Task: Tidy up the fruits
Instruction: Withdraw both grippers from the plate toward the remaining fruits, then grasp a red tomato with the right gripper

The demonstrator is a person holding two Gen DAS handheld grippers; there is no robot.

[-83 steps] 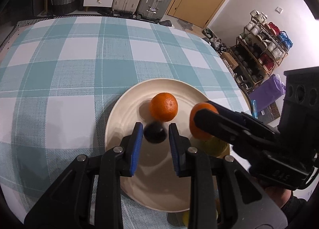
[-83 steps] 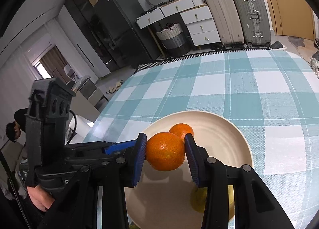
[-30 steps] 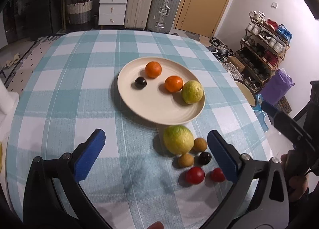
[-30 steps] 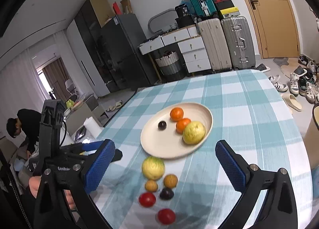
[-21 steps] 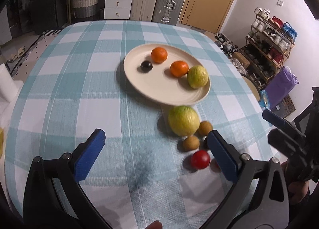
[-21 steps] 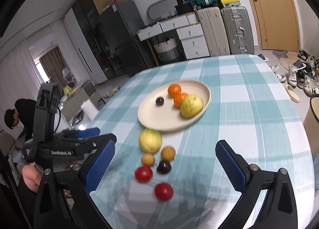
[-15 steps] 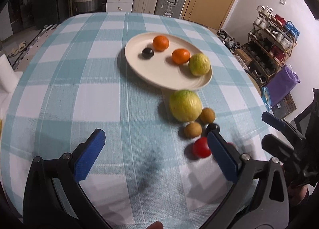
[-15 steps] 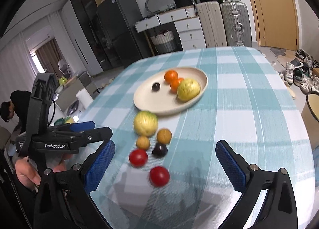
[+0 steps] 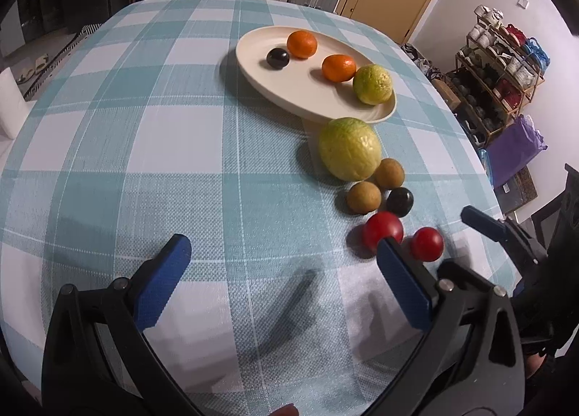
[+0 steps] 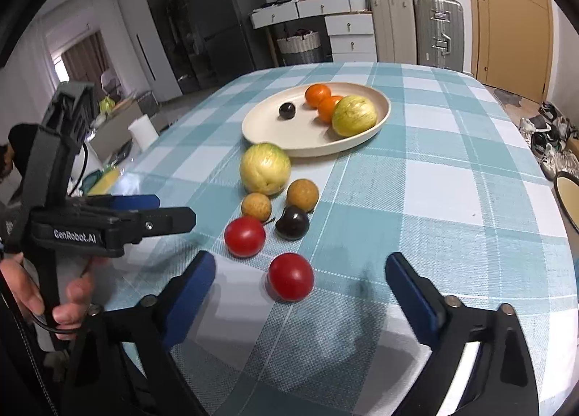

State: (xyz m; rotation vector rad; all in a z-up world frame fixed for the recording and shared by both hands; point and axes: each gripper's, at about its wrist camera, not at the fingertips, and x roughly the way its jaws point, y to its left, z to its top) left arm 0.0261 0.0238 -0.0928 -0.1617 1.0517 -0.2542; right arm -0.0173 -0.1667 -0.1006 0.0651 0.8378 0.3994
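The right gripper (image 10: 300,293) stands wide open and empty, with the nearest round red tomato (image 10: 290,276) lying on the cloth straight ahead, roughly centred between its blue pads (image 10: 188,293); being round, it has no long axis to line up with. The left gripper (image 9: 278,271), equally wide and empty, sits further to the left, and the same tomato (image 9: 427,244) shows beyond its right finger, so the right hand looks the nearer one. A second red tomato (image 10: 244,236), a dark plum (image 10: 292,222), two small brown fruits (image 10: 302,195) and a large yellow-green fruit (image 10: 265,168) trail away toward the far round cream plate (image 10: 260,126), which already carries two oranges (image 10: 317,95), a dark plum and a yellow-green fruit. Underneath is a teal-and-white checked tablecloth (image 10: 452,177); suitcases (image 10: 438,32) and white drawers stand by the far wall
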